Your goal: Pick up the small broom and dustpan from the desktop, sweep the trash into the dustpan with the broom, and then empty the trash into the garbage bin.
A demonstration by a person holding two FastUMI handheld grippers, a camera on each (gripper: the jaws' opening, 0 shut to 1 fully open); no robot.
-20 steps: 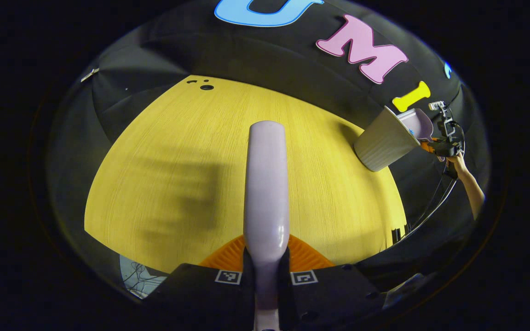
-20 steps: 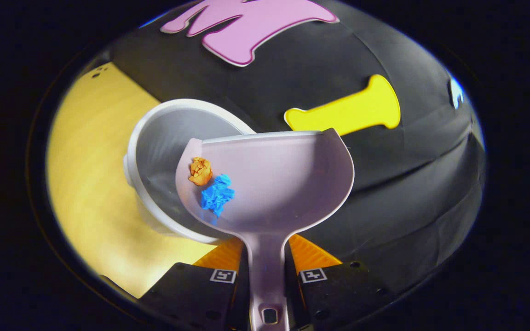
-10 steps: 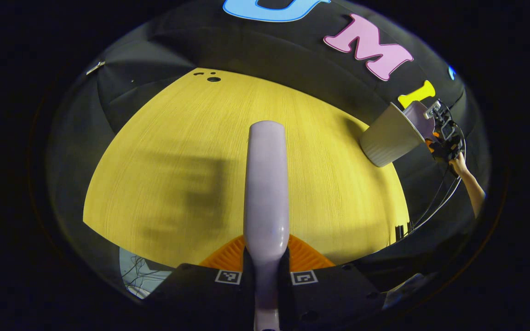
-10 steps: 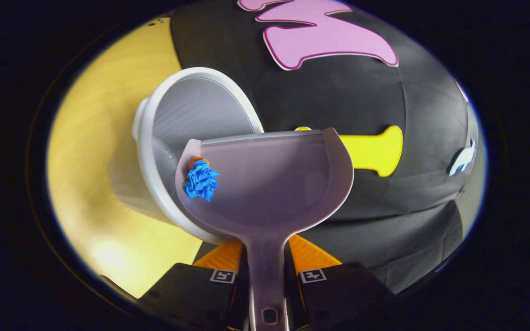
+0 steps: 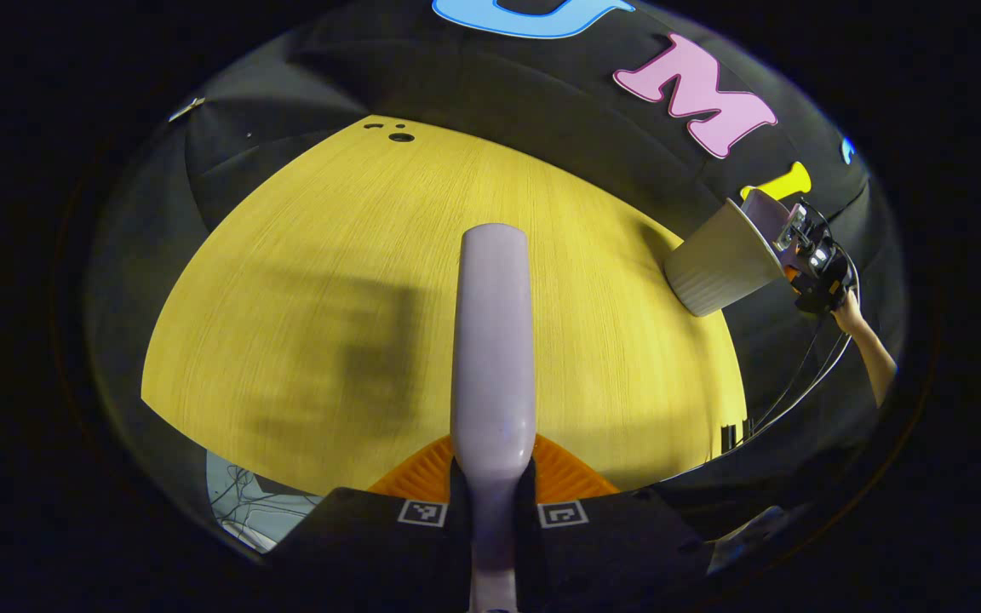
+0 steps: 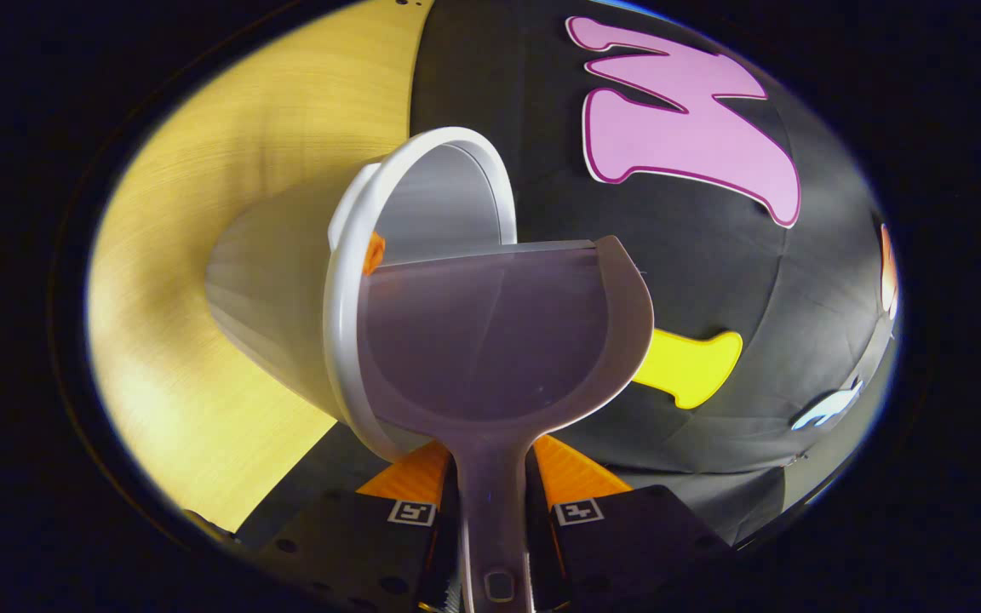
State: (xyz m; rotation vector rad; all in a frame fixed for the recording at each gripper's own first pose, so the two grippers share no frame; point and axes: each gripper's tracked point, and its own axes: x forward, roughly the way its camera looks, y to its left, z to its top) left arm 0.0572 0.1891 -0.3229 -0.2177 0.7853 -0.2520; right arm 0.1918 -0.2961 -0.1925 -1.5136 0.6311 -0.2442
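My left gripper (image 5: 492, 472) is shut on the lilac broom (image 5: 492, 340), which points straight ahead above the yellow table (image 5: 303, 281); its bristles are hidden. My right gripper (image 6: 490, 477) is shut on the handle of the lilac dustpan (image 6: 490, 332). The pan is rolled over to its left, its edge inside the mouth of the white garbage bin (image 6: 346, 281). An orange paper scrap (image 6: 374, 251) sits at the pan's left edge, inside the bin's rim. The rest of the pan is bare. In the left gripper view, the bin (image 5: 716, 260) stands at the table's far right, with the dustpan (image 5: 765, 213) over it.
A hand and forearm (image 5: 865, 340) hold the right gripper beyond the table's right edge, with cables (image 5: 797, 383) hanging below. Small holes (image 5: 401, 136) mark the table's far corner. Past the near-left edge lies floor with wires (image 5: 252, 502).
The dustpan has rolled further left over the bin. The blue scrap has slid off the pan and out of sight; the orange one has reached the edge. The broom has barely moved.
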